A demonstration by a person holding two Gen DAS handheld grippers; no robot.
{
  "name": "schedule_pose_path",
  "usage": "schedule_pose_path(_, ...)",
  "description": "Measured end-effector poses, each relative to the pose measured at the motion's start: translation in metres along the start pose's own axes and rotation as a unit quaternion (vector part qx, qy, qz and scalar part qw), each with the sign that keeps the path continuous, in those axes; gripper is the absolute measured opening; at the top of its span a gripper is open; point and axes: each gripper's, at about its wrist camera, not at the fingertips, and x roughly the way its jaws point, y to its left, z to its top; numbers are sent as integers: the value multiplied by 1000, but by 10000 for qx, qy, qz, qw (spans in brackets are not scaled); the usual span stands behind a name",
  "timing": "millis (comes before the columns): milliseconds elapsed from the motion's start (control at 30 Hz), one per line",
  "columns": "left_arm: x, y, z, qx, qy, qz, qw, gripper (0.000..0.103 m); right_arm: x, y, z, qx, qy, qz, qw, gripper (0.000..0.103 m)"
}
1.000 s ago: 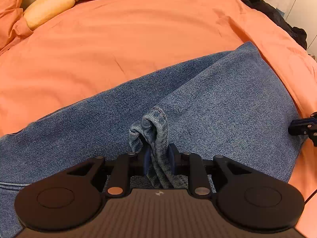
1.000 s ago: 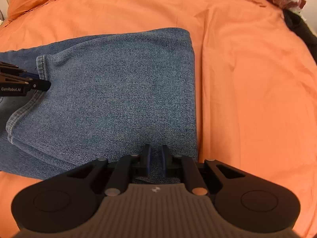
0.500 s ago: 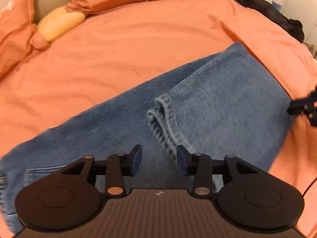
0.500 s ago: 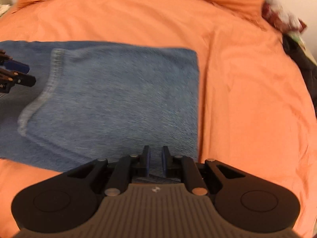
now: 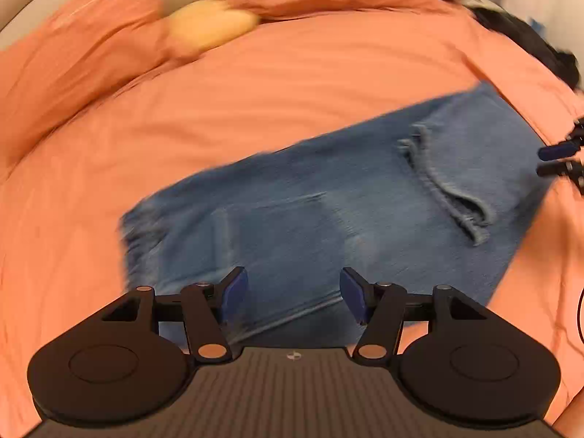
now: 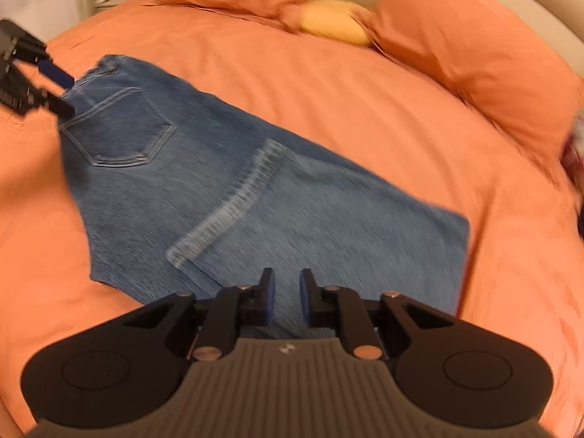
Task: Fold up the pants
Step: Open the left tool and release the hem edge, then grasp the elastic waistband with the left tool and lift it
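I see the folded pants (image 5: 328, 219) flat on the bed (image 5: 255, 109); left gripper (image 5: 292, 294) jaws spread wide, right gripper (image 6: 286, 292) jaws slightly apart, both holding nothing.

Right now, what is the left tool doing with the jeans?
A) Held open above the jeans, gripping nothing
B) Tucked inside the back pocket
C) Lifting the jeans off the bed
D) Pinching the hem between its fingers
A: the left tool has its two blue-padded fingers spread wide with only a gap between them, while the jeans lie flat on the orange bed cover below.
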Motion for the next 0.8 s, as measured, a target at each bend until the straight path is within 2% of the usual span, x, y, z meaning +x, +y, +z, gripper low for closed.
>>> schedule_pose_path(33, -3, 13, -7, -134, -1, 23, 9999, 72, 4, 6, 3, -136, 55, -4, 9999, 29)
schedule_pose_path(167, 0, 59, -34, -744, 28, 12, 9972, 73, 24, 16, 16, -423, 233, 138, 9987, 29)
schedule_pose_path(233, 6, 80, -48, -1170, 17, -93, 9931, 74, 33, 21, 20, -690, 288, 37, 9972, 28)
schedule_pose_path(300, 12, 103, -62, -1689, -64, -267, 9853, 76, 42, 25, 25, -899, 364, 1, 9953, 28)
schedule_pose_path(367, 22, 120, -75, -2290, -142, -425, 9724, 79, 48, 25, 30, -1028, 492, -62, 9935, 28)
schedule_pose_path(400, 27, 128, -82, -2632, -203, -520, 9631, 80, 52, 24, 33, -1075, 556, -77, 9926, 28)
schedule_pose_path(533, 54, 146, -99, -3808, -353, -1273, 9152, 82, 68, 22, 45, -1070, 718, 107, 9916, 28)
schedule_pose_path(600, 69, 147, -103, -4150, -371, -1447, 8975, 84, 77, 23, 50, -1132, 758, 148, 9906, 28)
schedule_pose_path(700, 82, 150, -108, -4418, -370, -1320, 8866, 84, 91, 26, 54, -1233, 857, 278, 9883, 28)
schedule_pose_path(733, 86, 151, -109, -4486, -385, -1346, 8827, 87, 95, 27, 55, -1280, 903, 328, 9871, 28)
schedule_pose_path(800, 92, 155, -115, -4659, -447, -1468, 8714, 91, 104, 31, 54, -1379, 1026, 463, 9840, 21)
